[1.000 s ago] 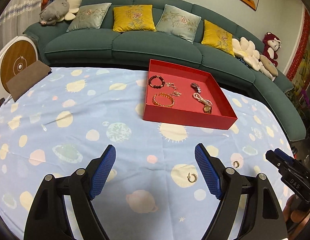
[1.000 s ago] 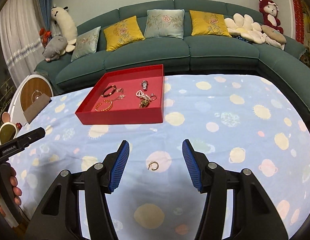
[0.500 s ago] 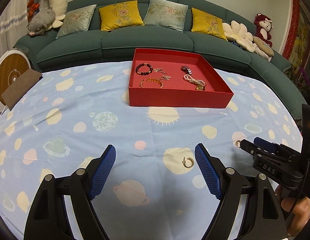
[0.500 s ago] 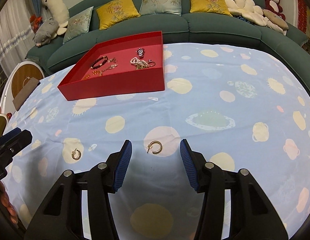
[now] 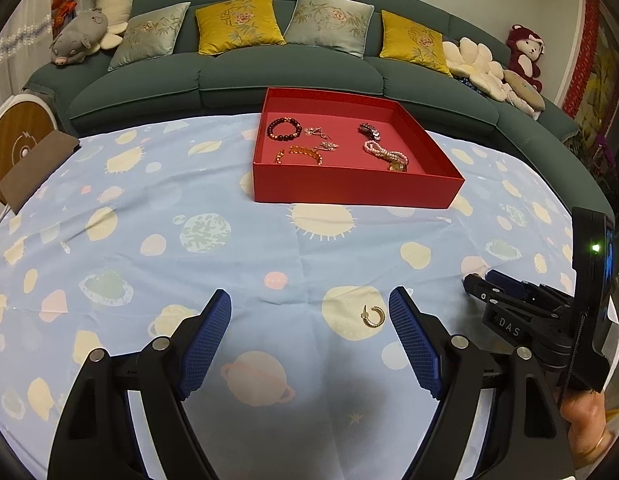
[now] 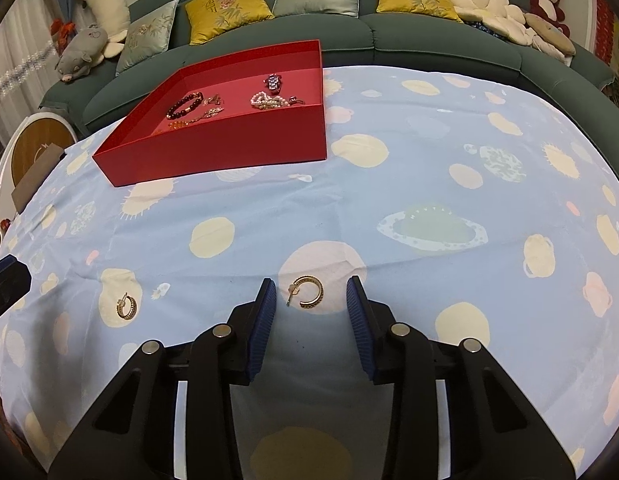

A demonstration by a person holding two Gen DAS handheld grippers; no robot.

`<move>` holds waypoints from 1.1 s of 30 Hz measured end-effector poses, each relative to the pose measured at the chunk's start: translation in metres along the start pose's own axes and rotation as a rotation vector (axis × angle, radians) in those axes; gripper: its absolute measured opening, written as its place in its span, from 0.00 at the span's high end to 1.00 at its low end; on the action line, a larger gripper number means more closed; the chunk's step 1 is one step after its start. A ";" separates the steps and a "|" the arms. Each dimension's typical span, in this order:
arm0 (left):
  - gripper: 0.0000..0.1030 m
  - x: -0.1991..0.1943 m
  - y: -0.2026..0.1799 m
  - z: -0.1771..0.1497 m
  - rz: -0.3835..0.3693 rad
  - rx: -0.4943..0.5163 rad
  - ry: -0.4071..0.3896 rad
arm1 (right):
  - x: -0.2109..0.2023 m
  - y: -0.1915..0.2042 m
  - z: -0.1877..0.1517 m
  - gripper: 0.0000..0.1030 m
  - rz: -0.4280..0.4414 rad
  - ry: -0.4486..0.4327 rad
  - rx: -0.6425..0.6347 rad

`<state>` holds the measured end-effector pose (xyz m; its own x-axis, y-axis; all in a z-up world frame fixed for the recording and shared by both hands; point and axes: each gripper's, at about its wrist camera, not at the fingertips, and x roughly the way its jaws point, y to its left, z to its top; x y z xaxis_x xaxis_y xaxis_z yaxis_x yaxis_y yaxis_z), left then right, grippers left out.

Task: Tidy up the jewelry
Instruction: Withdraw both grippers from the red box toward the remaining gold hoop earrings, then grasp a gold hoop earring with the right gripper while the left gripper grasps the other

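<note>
Lying between the right gripper's parted, empty jaws, a gold hoop earring is resting on the tabletop; the left gripper, wide and empty, is framing a second earring off-centre toward its right finger. Farther off, the red tray is holding bracelets; only the right view is showing both earrings.

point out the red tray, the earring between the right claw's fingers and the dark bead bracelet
red tray (image 6: 213,160), right wrist view, front wall
earring (image 6: 309,291), right wrist view, its hoop
dark bead bracelet (image 5: 283,129), left wrist view, its bead ring
</note>
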<state>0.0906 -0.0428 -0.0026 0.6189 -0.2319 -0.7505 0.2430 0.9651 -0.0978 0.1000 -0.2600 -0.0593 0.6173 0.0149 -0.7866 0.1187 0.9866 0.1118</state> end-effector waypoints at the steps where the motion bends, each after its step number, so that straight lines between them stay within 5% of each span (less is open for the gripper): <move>1: 0.24 0.000 -0.001 -0.001 0.001 0.005 0.001 | 0.000 0.001 0.000 0.68 -0.008 -0.002 -0.008; 9: 0.24 0.002 -0.006 -0.006 0.000 0.023 0.010 | 0.001 0.001 0.000 0.82 -0.017 -0.004 -0.021; 24: 0.24 0.041 -0.029 -0.019 -0.020 0.078 0.066 | -0.020 -0.007 -0.001 0.83 0.026 -0.016 -0.002; 33: 0.45 0.064 -0.044 -0.023 0.013 0.119 0.082 | -0.026 -0.017 -0.001 0.83 0.041 -0.022 0.022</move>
<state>0.1022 -0.0976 -0.0607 0.5608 -0.2043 -0.8023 0.3257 0.9454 -0.0131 0.0812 -0.2771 -0.0413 0.6386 0.0519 -0.7678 0.1098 0.9814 0.1576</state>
